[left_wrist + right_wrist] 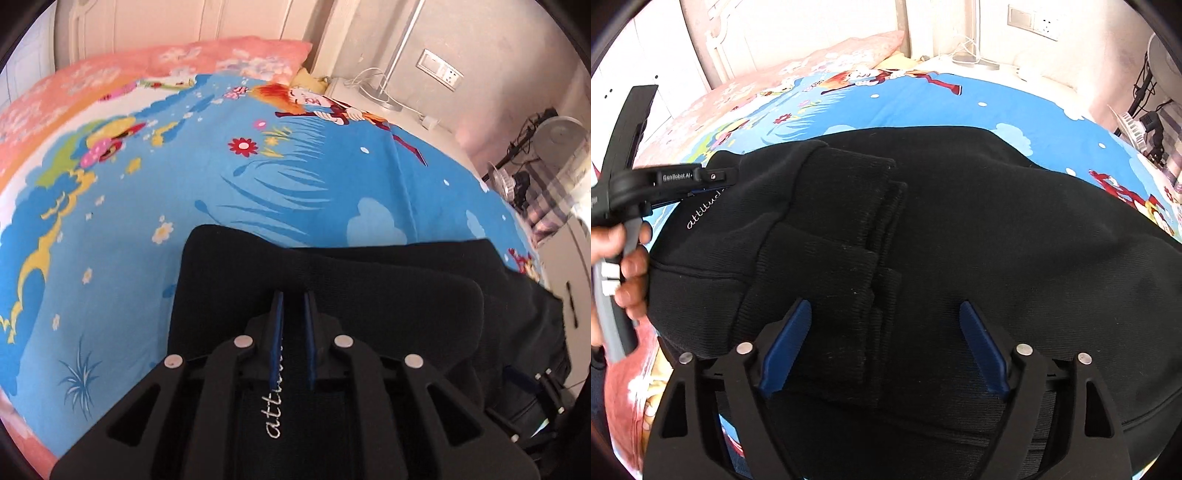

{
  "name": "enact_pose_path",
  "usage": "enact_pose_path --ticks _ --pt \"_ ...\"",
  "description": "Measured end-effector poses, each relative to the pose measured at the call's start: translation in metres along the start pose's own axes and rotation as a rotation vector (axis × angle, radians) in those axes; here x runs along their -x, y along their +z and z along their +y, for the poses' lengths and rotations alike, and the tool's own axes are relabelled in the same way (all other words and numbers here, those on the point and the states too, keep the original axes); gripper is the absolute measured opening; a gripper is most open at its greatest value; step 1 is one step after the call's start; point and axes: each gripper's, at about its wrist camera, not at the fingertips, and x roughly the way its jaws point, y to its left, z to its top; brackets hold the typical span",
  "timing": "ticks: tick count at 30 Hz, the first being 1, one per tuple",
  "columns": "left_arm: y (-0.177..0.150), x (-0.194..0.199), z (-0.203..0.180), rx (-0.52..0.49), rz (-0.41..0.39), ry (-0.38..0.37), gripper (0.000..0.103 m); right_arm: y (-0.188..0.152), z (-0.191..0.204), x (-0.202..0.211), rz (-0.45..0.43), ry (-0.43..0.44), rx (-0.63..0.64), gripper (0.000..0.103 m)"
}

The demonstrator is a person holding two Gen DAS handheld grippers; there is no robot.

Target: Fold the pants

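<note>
Black pants (960, 221) lie folded on a bed, ribbed cuffs (849, 206) lying on top, white script lettering near the left edge. My left gripper (293, 299) is shut on a fold of the pants (332, 273) at that lettered edge; it also shows in the right wrist view (701, 184), held by a hand. My right gripper (884, 310) is open, its blue fingers (790, 339) spread just above the cuffs, holding nothing.
The bed has a blue cartoon-print sheet (221, 166) and a pink pillow (184, 59) at the headboard. A white nightstand with a lamp base (380, 96) stands beyond the bed. A fan (561, 136) and cables are at the right.
</note>
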Motion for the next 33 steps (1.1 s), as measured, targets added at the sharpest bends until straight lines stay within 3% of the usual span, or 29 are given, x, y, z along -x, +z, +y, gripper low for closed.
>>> enact_pose_path --ticks 3,6,9,11,13,15,17,19,21,22,27,31,33 --pt "-0.003 -0.001 -0.001 -0.012 -0.016 0.008 0.011 0.002 0.007 0.005 -0.032 -0.050 0.006 0.079" --pt "-0.006 0.000 -0.004 -0.027 -0.027 0.033 0.011 -0.001 0.026 0.035 -0.154 -0.153 0.055 0.077" --pt "-0.008 0.000 -0.008 -0.047 -0.047 0.061 0.011 -0.008 0.045 0.060 -0.275 -0.151 0.082 0.077" --pt "-0.009 0.001 -0.008 -0.044 -0.056 0.059 0.011 -0.013 0.057 0.067 -0.306 -0.119 0.094 0.077" --pt "-0.009 0.001 -0.007 -0.041 -0.061 0.056 0.011 -0.015 0.064 0.056 -0.270 -0.153 0.105 0.075" --pt "-0.010 0.001 -0.006 -0.040 -0.067 0.051 0.011 -0.018 0.065 0.033 -0.178 -0.198 0.108 0.071" --pt "-0.010 0.004 -0.004 -0.032 -0.074 0.035 0.013 -0.021 0.062 0.023 -0.153 -0.198 0.088 0.071" --pt "-0.013 0.018 -0.002 -0.015 -0.083 0.019 0.020 -0.021 0.058 0.021 -0.144 -0.196 0.078 0.071" --pt "-0.025 0.053 -0.010 -0.050 -0.178 0.028 0.045 -0.021 0.059 0.021 -0.144 -0.211 0.083 0.073" --pt "-0.032 0.068 -0.013 -0.071 -0.215 0.013 0.050 -0.022 0.059 0.021 -0.147 -0.214 0.082 0.074" --pt "-0.067 0.102 -0.016 -0.135 -0.227 0.043 0.051 -0.025 0.059 0.019 -0.154 -0.220 0.086 0.075" --pt "-0.097 0.069 0.001 -0.107 -0.102 0.083 0.050 -0.023 0.051 0.016 -0.141 -0.193 0.051 0.077" --pt "-0.106 0.069 -0.006 -0.141 -0.153 0.116 0.050 -0.023 0.049 0.015 -0.141 -0.188 0.035 0.080"
